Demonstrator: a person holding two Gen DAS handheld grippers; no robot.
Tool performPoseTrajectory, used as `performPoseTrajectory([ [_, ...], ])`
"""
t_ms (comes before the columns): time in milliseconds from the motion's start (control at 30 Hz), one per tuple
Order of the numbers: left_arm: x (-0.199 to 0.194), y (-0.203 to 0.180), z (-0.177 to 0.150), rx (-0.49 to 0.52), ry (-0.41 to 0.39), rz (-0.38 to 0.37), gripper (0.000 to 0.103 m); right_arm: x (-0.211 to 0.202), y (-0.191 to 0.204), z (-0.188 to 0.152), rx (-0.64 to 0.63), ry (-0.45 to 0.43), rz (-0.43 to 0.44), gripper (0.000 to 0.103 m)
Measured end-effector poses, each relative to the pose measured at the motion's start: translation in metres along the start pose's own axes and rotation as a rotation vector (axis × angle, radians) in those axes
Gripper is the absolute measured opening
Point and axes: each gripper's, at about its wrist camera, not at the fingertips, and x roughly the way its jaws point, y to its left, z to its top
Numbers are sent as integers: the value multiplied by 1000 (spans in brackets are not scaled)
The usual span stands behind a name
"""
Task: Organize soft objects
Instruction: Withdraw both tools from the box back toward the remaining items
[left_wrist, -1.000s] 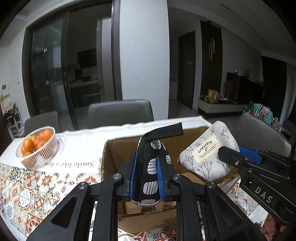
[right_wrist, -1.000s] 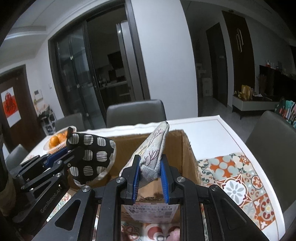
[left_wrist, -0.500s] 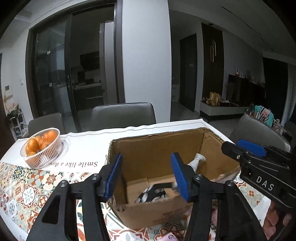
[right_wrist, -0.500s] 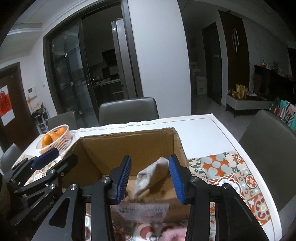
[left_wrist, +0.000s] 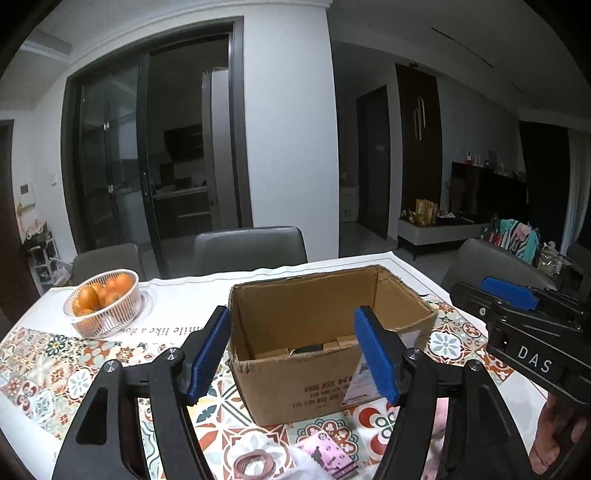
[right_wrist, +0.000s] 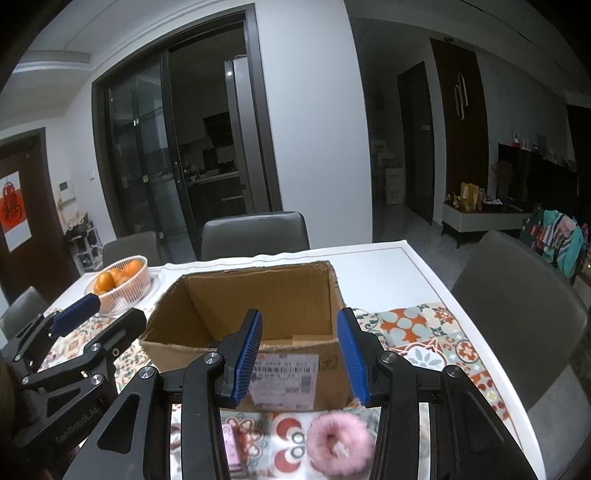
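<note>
Both pouches have left your tongs since a second ago: the black spotted one and the floral one were clamped above the box then, and now neither is between the pads. Your left gripper (left_wrist: 295, 350) is opening with nothing between its blue pads; your right gripper (right_wrist: 301, 354) stands partly parted, also empty.

Nearest to you, on the patterned tablecloth (left_wrist: 40, 373), lie the items not yet sorted: a fluffy pink scrunchie (right_wrist: 341, 443) just in front of the right tongs, a pink printed packet (left_wrist: 327, 452), a coil of thin hair bands (left_wrist: 255, 463) and a patch of white fluffy material (left_wrist: 306, 470) (too little shows to name it).

Beyond these sits the cardboard box (left_wrist: 325, 373). Only a dark sliver of the black spotted pouch (left_wrist: 306, 349) shows over its near wall in the left view; the floral pouch cannot be seen from either camera.

For the next pickup, the scrunchie looks the easiest for your right hand.
1. Draw clear of the box rim before lowering.
2. Straddle one side of the ring, not the hole.
3. Close gently; the pile will compress.
4. Lift above the near wall before moving over the box.

Farther back, a white basket of oranges (left_wrist: 103, 306) stands well apart from the work; keep your left hand away from it.
</note>
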Motion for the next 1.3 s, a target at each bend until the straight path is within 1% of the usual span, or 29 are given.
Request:
performPoseTrajectory([
  [100, -18, -5, -4, 10, -19, 13, 72, -17, -2, -4, 1, -12, -9, 51],
  [300, -43, -9, -14, -3, -22, 5, 72, -46, -5, -15, 15, -42, -33, 51],
  [433, -58, -16, -21, 9, -23, 3, 72, -61, -6, -25, 22, -53, -40, 56],
  [567, -73, -22, -30, 27, -44, 12, 72, -71, -9, -36, 18, -39, -37, 59],
  [733, -84, -27, -44, 19, -38, -1, 72, -82, -11, -50, 0, -29, -40, 60],
  [800, -86, -29, -50, 23, -26, 0, 72, -84, -12, -56, -4, -20, -34, 60],
  [967, -86, -37, -69, 31, 22, -10, 72, -88, -15, -74, -7, -6, -55, 61],
  [1300, -74, -45, -101, 24, 153, -56, 72, -76, -18, -111, -24, 118, -51, 61],
])
